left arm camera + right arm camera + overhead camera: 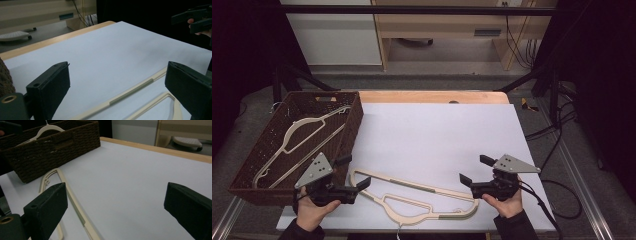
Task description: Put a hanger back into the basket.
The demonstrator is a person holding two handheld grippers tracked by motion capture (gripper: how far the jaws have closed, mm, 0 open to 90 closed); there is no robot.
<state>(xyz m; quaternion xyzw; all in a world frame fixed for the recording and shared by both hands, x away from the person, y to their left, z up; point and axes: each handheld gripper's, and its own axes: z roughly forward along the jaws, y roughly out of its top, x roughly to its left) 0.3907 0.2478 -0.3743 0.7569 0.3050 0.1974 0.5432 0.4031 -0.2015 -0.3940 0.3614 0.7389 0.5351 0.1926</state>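
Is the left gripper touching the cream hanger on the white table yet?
Apart. In the left gripper view the left gripper stands wide open, and the cream hanger lies flat on the white table between the jaws, clear of both.

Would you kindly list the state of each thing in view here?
Left gripper: open, holding nothing.
Right gripper: open, holding nothing.
Table hanger: flat on the white table, ungripped.
Basket: open-topped, at the table's left edge.
Basket hanger: lying inside the basket.

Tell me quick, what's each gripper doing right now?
Left gripper: open, empty, beside the cream plastic hanger.
Right gripper: open, empty.
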